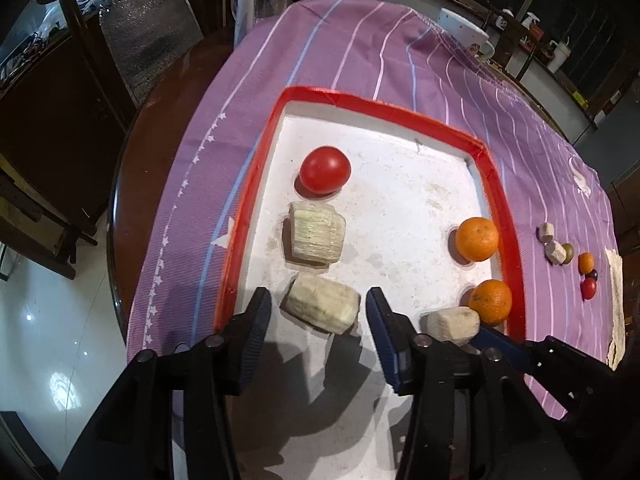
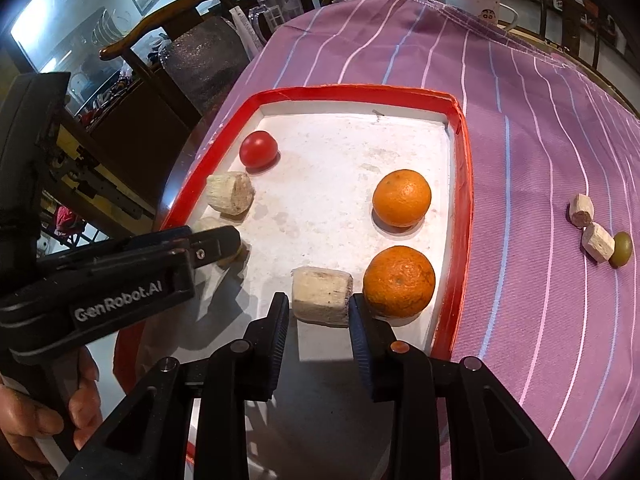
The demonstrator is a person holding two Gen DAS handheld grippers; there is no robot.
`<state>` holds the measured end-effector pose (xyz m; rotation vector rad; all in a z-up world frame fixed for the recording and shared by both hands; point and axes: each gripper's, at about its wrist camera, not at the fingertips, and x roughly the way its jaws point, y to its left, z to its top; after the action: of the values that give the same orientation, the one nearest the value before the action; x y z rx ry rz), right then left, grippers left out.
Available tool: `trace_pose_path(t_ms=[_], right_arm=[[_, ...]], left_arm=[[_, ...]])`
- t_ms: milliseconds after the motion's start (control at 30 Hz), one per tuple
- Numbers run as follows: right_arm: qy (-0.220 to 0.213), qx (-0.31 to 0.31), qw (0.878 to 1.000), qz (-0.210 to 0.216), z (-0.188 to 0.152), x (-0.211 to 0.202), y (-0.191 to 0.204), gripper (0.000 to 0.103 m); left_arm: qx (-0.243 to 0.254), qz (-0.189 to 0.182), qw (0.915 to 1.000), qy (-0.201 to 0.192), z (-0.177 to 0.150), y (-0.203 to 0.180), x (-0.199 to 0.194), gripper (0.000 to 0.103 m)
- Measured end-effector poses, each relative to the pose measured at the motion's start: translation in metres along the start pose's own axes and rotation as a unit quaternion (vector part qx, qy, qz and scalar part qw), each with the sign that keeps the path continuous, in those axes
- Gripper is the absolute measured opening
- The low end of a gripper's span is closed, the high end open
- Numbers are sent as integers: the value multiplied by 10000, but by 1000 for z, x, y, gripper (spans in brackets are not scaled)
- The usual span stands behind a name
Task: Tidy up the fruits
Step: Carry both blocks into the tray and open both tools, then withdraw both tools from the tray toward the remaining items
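Observation:
A white tray with a red rim (image 1: 496,184) (image 2: 464,184) lies on a purple striped cloth. In it are a red tomato (image 1: 325,169) (image 2: 258,149), two oranges (image 1: 477,239) (image 1: 490,302) (image 2: 401,197) (image 2: 399,281) and three pale peeled chunks (image 1: 316,235) (image 1: 322,307) (image 1: 450,325). My left gripper (image 1: 318,308) is open, its fingers on either side of the near-left chunk. My right gripper (image 2: 318,306) is open around the near-right chunk (image 2: 322,295), next to the near orange. The left gripper (image 2: 216,246) hides most of its chunk in the right wrist view.
On the cloth right of the tray lie two small pale chunks (image 2: 581,210) (image 2: 597,241), a green olive-like fruit (image 2: 622,249), a small orange (image 1: 586,262) and small red and dark fruits (image 1: 589,287). A white mug (image 2: 476,4) stands at the far edge. Chairs stand to the left.

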<state>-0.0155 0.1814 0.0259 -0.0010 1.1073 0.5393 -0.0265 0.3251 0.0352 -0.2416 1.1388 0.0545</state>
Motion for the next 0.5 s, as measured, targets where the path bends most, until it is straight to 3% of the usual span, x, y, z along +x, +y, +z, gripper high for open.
trace_pose_path(t_ms=[200, 500], right_arm=[[-111, -169, 9998, 34, -4, -12, 5, 40], [-359, -92, 9993, 48, -12, -43, -5, 42]], left_arm=[[-204, 1, 9997, -158, 2, 4, -19, 61], [-283, 40, 9993, -248, -5, -9, -39, 61]])
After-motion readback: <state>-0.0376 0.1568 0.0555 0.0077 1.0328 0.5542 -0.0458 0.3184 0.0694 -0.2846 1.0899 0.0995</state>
